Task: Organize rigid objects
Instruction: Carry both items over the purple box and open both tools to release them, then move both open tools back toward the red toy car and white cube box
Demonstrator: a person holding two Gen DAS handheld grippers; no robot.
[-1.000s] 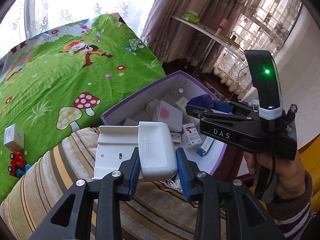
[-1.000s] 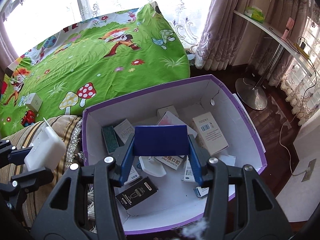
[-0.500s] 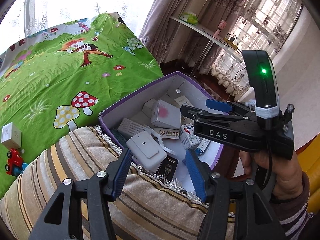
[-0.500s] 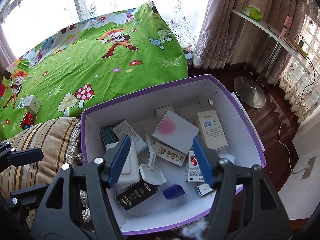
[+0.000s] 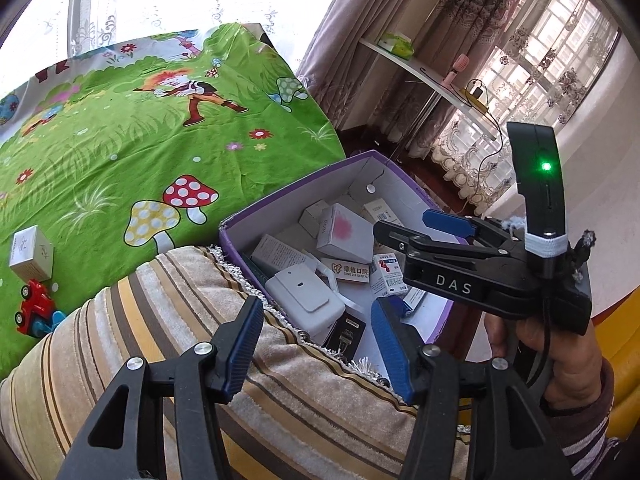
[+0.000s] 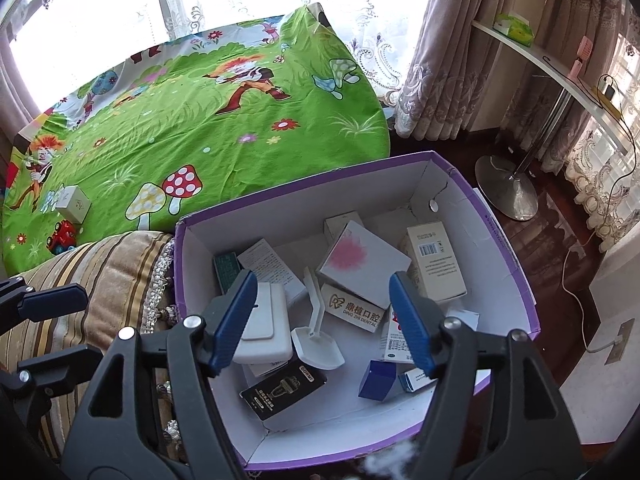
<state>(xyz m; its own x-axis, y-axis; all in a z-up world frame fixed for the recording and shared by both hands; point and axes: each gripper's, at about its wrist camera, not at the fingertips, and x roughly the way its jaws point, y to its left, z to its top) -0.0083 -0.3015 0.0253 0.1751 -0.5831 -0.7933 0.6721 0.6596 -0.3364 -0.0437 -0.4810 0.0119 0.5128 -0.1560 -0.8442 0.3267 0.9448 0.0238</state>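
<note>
Both claws stand with their blue pads spread apart and nothing between them. The left claw point(image 5: 316, 344) hangs over a striped cushion point(image 5: 168, 320), just short of the purple-rimmed cardboard box point(image 6: 508, 248); the right claw point(image 6: 324, 320) hovers above the box's open top, gripped by a hand point(image 5: 560, 364) in a striped sleeve.

Inside the box — a loose jumble of small things. A white plastic holder point(image 6: 266, 330) lies near the left wall, a white scoop-shaped piece point(image 6: 316, 344) just beside it, and a black razor box point(image 6: 282, 390) in front of both. A small blue box point(image 6: 376, 380) sits toward the near wall. A white box with a pink flower point(image 6: 362, 262) rests tilted on a dental carton point(image 6: 352, 308), with a tall barcode box point(image 6: 434, 264) to its right.

On the bed, well apart from the box, the green cartoon sheet point(image 6: 192, 132) carries a small white cube box point(image 6: 74, 208) and a red toy car point(image 6: 62, 236) near it.
</note>
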